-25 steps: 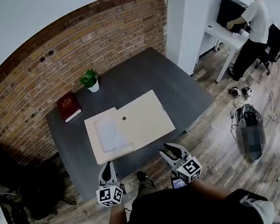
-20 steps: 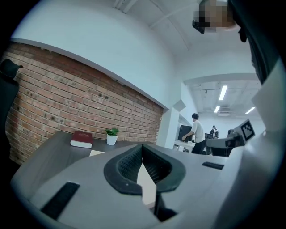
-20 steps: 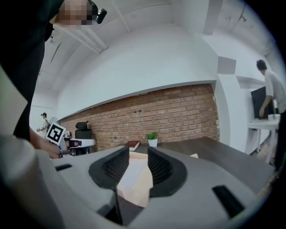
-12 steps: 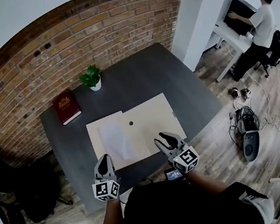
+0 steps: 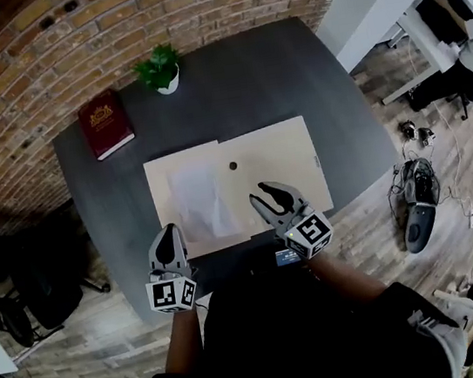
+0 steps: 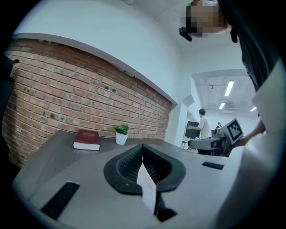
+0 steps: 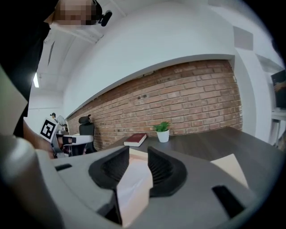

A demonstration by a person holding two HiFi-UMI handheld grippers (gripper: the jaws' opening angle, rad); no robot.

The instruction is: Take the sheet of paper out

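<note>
A beige folder (image 5: 273,165) lies open and flat on the dark table (image 5: 289,70). A white sheet of paper (image 5: 196,200) rests on its left half. My left gripper (image 5: 166,232) is shut with nothing in it, its tip at the folder's near-left edge; in the left gripper view its jaws (image 6: 143,147) meet at the tip. My right gripper (image 5: 266,195) is open and hovers over the folder's near middle, just right of the sheet. In the right gripper view the pale folder shows through the gap of the right gripper (image 7: 137,154).
A red book (image 5: 104,122) and a small potted plant (image 5: 161,67) sit at the table's far side by the brick wall. A dark chair (image 5: 31,285) stands to the left. Bags and cables (image 5: 419,200) lie on the wooden floor to the right.
Both grippers have moved forward from the table's near edge to the folder. The right one is now over the folder. The head view has tilted closer to the table.
</note>
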